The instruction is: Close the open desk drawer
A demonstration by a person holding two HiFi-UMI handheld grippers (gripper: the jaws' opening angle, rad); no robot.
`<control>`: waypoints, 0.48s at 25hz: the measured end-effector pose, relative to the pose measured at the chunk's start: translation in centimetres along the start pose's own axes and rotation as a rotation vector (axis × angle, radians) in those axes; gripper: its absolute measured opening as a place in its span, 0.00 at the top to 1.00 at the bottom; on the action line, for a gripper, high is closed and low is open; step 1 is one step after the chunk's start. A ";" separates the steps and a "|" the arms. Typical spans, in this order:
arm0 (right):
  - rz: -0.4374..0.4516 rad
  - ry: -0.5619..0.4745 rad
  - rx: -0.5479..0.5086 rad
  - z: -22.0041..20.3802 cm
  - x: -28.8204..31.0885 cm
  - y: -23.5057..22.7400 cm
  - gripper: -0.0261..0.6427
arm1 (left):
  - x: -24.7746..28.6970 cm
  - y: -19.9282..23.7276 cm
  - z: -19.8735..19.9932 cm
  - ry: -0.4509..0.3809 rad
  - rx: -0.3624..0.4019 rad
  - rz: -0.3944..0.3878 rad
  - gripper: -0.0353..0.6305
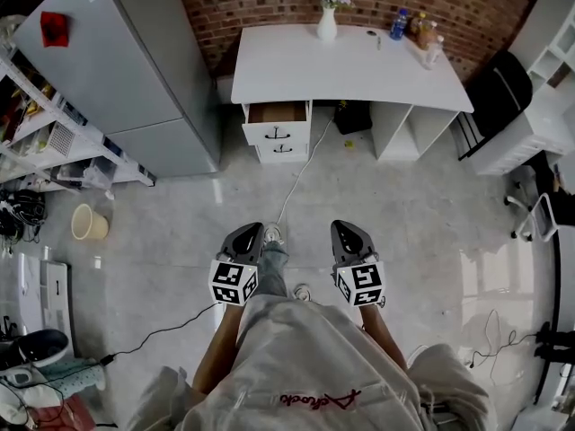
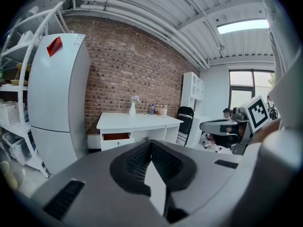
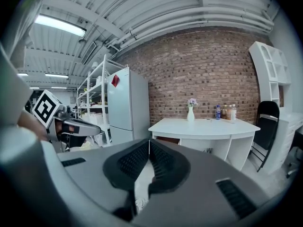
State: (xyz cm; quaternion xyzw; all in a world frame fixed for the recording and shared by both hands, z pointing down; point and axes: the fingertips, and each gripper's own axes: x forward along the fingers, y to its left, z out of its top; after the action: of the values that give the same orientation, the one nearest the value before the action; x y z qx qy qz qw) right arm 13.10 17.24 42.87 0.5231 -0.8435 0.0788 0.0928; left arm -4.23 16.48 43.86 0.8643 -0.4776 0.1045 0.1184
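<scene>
The white desk [image 1: 346,65] stands against the brick wall, far ahead of me. Its top left drawer [image 1: 278,113] is pulled out and shows a brown inside; the drawer below [image 1: 282,149] is closed. In the left gripper view the open drawer [image 2: 116,137] is small beside the fridge, and in the right gripper view its brown inside [image 3: 166,140] peeks just over the jaws. My left gripper [image 1: 249,230] [image 2: 151,142] and right gripper [image 1: 344,226] [image 3: 149,141] are held side by side in front of my body, both shut on nothing, well short of the desk.
A tall grey fridge [image 1: 135,70] stands left of the desk, with metal shelving [image 1: 45,142] beyond it. A vase [image 1: 327,23] and bottles [image 1: 413,27] sit on the desktop. A black chair [image 1: 499,92] is at the right. A cable [image 1: 296,182] and a bucket [image 1: 88,223] lie on the floor.
</scene>
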 end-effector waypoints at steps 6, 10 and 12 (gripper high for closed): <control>0.018 0.021 -0.006 0.1 2.9 -0.7 0.93 | 1.8 2.1 0.1 0.004 -0.026 0.019 0.93; 0.029 0.043 -0.006 0.3 5.7 -1.1 0.93 | 3.4 4.2 0.1 0.016 -0.047 0.028 0.93; 0.039 0.051 -0.010 0.6 7.4 -1.3 0.93 | 4.4 5.5 0.2 0.018 -0.059 0.036 0.93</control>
State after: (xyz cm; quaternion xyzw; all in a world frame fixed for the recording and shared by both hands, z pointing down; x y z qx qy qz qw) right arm 11.02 10.15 44.13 0.5037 -0.8514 0.0898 0.1156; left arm -6.56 10.05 45.54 0.8507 -0.4948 0.1004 0.1465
